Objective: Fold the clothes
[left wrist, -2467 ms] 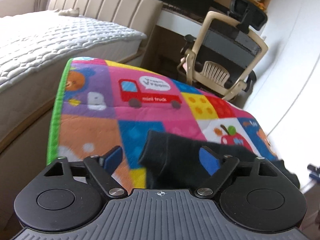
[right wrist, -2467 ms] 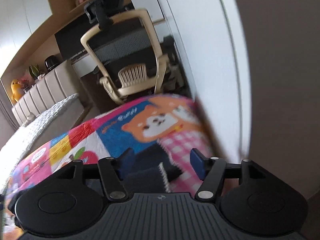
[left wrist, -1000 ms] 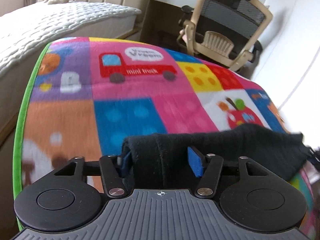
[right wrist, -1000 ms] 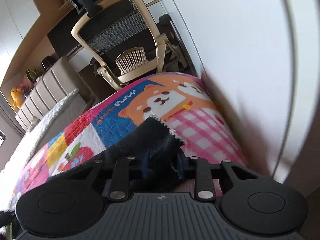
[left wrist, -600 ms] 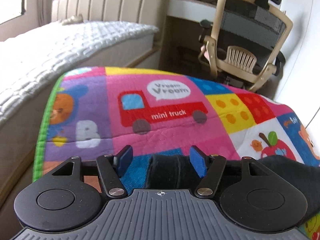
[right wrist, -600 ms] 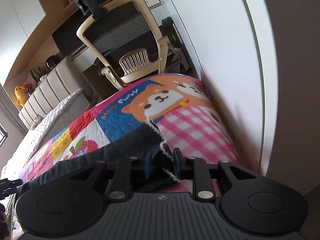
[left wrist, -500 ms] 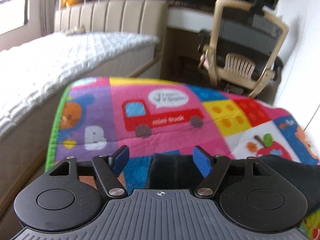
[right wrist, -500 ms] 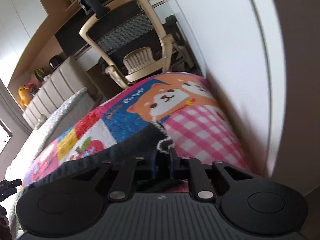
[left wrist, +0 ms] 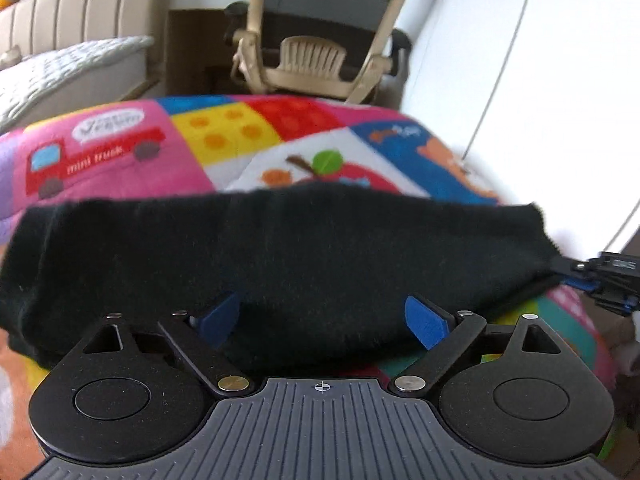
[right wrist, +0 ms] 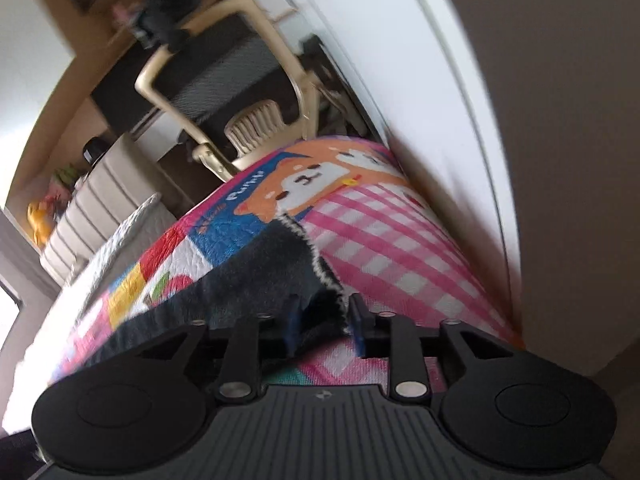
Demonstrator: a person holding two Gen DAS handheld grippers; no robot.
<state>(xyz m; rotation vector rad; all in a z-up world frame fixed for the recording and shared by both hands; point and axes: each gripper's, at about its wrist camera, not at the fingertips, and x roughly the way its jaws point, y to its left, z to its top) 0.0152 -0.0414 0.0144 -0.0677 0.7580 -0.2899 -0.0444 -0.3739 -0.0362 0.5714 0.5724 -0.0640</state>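
Your left claw [left wrist: 322, 318] has just opened wide, releasing the black knit garment [left wrist: 280, 256]; right claw [right wrist: 322, 320] keeps its corner pinched—fold continues one-handed.

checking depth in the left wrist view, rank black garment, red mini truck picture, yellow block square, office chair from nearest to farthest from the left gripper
From the left gripper:
1. Black garment, right at the open jaws, spread across the view.
2. Red mini truck picture, beyond it, left on the mat.
3. Yellow block square, farther back, centre-left.
4. Office chair, off the mat, top centre.
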